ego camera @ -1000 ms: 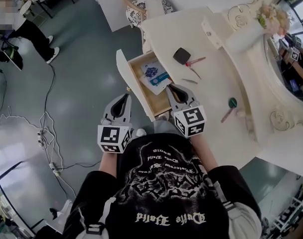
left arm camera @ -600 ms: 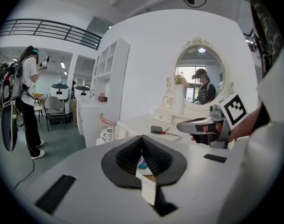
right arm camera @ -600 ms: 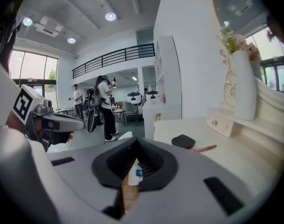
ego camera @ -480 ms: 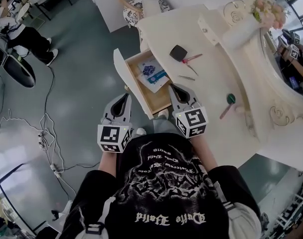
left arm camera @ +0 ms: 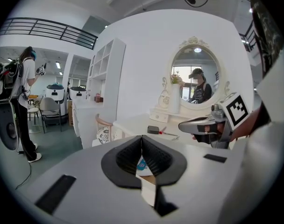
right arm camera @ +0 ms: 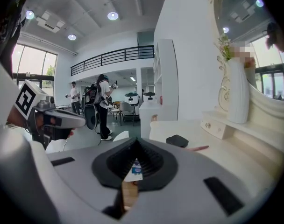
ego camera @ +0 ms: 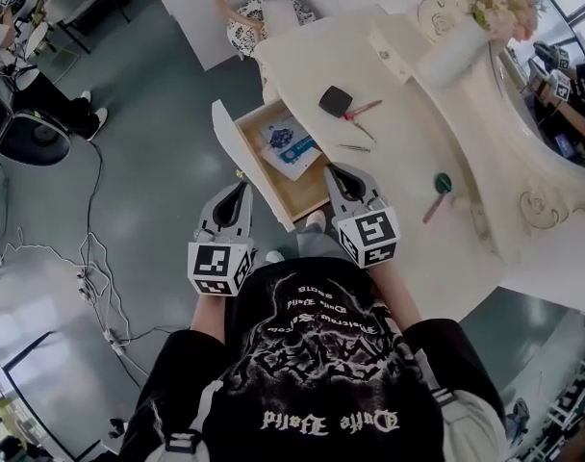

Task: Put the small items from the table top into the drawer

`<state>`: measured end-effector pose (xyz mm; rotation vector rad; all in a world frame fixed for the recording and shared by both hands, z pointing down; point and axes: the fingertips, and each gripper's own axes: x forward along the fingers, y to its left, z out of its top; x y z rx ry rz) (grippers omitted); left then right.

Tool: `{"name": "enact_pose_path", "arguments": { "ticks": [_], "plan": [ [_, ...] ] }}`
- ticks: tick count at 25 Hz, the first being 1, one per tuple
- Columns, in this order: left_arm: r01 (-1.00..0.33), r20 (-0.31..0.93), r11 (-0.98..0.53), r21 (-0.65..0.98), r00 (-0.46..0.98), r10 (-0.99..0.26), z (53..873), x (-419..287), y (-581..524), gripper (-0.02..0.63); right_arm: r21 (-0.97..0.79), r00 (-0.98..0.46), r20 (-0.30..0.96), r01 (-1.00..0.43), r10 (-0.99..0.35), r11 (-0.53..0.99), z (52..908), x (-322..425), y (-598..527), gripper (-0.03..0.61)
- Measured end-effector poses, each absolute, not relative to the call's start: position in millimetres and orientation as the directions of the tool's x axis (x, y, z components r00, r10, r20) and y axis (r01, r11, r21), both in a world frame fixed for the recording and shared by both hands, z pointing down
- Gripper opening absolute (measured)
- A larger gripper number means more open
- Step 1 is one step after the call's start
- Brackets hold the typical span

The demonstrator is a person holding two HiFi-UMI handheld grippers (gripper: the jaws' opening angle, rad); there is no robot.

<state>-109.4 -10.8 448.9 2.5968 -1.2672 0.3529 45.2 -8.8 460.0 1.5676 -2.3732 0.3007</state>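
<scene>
Left gripper (left arm camera: 142, 138): jaws closed tip to tip, nothing between them. Held over the floor just left of the drawer front, pointing slightly downward.

Right gripper (right arm camera: 135, 142): jaws pressed together, empty. Its tips are over the near right corner of the open drawer, at the table's edge.

Drawer (ego camera: 300, 189): pulled fully out from the table front, with a wooden floor and a white front panel. Inside lies one blue-and-white packet (ego camera: 291, 145), flat toward the far end.

Table (ego camera: 408, 142): cream, ornate. Small items lying on its top:
- black case (ego camera: 335, 100), near the far left edge, beyond the drawer
- red-handled tool (ego camera: 365, 111), touching or just beside the case on its right
- thin metal pin (ego camera: 353, 147), apart from the others, between the case and the right gripper
- green-capped pink stick (ego camera: 438, 197), well to the right, near the raised back ledge

Back ledge: a white vase (ego camera: 451, 54) with pale flowers (ego camera: 495, 10), and beside it an oval mirror (left arm camera: 195, 80) in a scrolled frame.

Surroundings: a chair (ego camera: 264, 12) stands beyond the table's far end. Cables (ego camera: 90, 277) trail across the grey floor, and a standing person (left arm camera: 25, 106) is at the far left.
</scene>
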Motion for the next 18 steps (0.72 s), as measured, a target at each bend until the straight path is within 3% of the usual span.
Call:
{"name": "enact_pose_path", "arguments": {
  "ticks": [18],
  "plan": [
    [-0.779, 0.301, -0.616, 0.118, 0.619, -0.725, 449.2, -102.4, -8.8, 0.015, 0.01, -0.348, 0.336, -0.928, -0.875, 0.373, 457.4, 48.4, 0.5, 0.009]
  ]
}}
